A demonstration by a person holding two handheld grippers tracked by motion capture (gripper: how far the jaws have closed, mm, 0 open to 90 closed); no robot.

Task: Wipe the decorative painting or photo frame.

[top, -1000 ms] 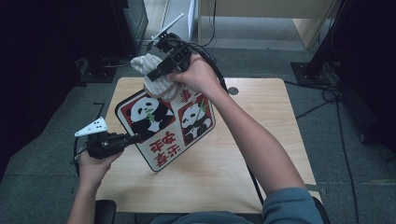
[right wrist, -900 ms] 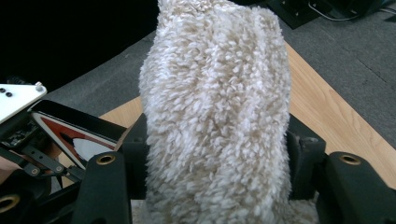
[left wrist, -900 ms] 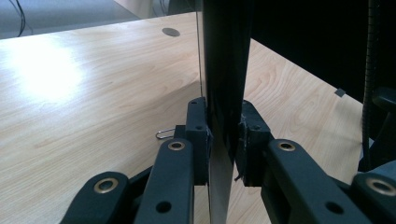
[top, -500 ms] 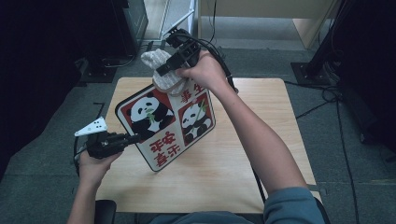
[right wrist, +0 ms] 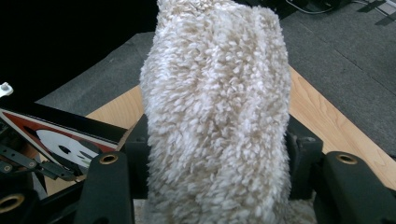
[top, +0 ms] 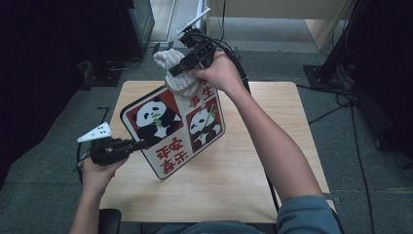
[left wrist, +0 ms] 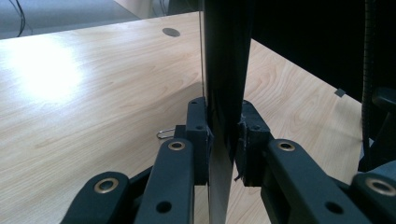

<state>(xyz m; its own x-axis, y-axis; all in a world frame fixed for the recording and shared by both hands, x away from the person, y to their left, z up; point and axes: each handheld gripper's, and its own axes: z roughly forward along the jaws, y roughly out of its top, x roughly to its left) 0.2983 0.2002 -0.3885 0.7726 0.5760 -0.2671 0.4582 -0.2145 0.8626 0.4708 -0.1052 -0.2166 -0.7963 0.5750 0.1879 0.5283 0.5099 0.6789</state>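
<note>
A flat board [top: 175, 131] printed with two pandas and red characters stands tilted over the wooden table [top: 253, 185]. My left gripper [top: 139, 145] is shut on its lower left edge. In the left gripper view the dark board edge [left wrist: 226, 70] sits clamped between the left gripper's [left wrist: 223, 140] pads. My right gripper [top: 176, 68] is shut on a fluffy cream cloth [top: 182, 85], which rests against the board's top edge. The right gripper view has the cloth [right wrist: 215, 116] bunched between the right gripper's [right wrist: 215, 163] jaws, with the board [right wrist: 60, 140] at lower left.
Black cables [top: 229, 48] trail from the right gripper across the grey carpet behind the table. Dark furniture [top: 58, 58] stands at the left and a black stand base [top: 331, 73] at the right. A round cable hole [left wrist: 171, 31] sits near the table's far edge.
My right hand has carried the cloth a little up and away along the board's top edge. The left hand and the board have stayed put.
</note>
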